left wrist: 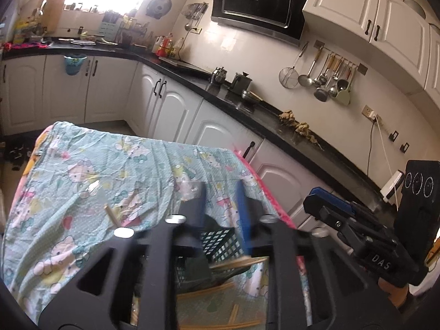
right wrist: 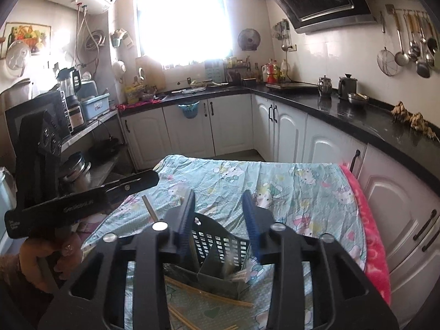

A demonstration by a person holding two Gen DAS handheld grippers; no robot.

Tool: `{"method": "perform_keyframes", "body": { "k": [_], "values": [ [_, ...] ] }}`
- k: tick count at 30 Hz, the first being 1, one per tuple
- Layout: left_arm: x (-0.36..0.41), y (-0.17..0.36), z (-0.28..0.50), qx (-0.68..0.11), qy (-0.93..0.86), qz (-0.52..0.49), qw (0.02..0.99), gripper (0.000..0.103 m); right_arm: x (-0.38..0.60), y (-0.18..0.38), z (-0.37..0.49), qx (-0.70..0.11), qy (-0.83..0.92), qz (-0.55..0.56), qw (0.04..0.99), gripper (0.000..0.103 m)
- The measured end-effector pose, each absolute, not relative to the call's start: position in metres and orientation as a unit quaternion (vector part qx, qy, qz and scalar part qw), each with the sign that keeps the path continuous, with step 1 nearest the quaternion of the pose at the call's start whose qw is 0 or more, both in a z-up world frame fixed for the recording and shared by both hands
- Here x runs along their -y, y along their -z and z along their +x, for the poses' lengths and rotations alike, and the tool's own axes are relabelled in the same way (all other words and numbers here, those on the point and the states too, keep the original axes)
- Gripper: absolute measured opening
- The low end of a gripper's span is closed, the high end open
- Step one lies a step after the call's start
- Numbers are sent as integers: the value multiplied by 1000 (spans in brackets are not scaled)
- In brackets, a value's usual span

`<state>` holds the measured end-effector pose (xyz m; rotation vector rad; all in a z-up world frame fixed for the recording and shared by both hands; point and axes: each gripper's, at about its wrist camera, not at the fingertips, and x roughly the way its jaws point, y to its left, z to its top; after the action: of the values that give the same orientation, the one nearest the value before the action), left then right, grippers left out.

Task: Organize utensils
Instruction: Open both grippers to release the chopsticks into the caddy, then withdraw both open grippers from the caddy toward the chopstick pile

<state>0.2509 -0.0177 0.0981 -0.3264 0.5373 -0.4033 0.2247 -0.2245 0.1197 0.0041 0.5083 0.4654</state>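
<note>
A black slotted utensil basket [right wrist: 220, 243] stands on a table with a cartoon-print cloth [right wrist: 288, 189]; it also shows in the left wrist view [left wrist: 217, 240]. Wooden chopsticks [right wrist: 203, 295] lie on the cloth in front of it, also in the left wrist view [left wrist: 236, 264]. Another wooden stick [left wrist: 111, 214] lies further left [right wrist: 150, 209]. My right gripper [right wrist: 218, 209] is open and empty, hovering above the basket. My left gripper [left wrist: 221, 206] is open and empty above the basket too. Each gripper body shows in the other's view.
A black countertop [right wrist: 343, 110] with white cabinets runs along the right and back. On it stand a kettle [right wrist: 324, 85], a metal bowl [right wrist: 356, 97] and ginger roots [right wrist: 412, 119]. Ladles hang on the wall [left wrist: 327, 79]. A shelf with appliances [right wrist: 71, 101] is at the left.
</note>
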Motion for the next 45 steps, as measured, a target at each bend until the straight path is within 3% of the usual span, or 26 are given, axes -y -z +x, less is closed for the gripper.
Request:
{"method": "perform_keyframes", "body": {
  "k": [4,12,14,26,45],
  "values": [
    [11,-98,239,-255,188,-157,935,44,229,-118,218,-242,-224,9,944,47],
    [0,-106,211,-232,171,-154,945,88,237,-123,194,-215,-216,3,952,63],
    [-3,-105,205,-230,166,-154,947,92,239,-124,188,-208,-214,0,954,67],
    [-15,-105,173,-222,159,-162,948,92,232,-125,152,-186,-219,-25,957,81],
    [-32,-84,134,-230,145,-168,948,92,213,-121,110,-183,-246,-50,950,86]
  ]
}}
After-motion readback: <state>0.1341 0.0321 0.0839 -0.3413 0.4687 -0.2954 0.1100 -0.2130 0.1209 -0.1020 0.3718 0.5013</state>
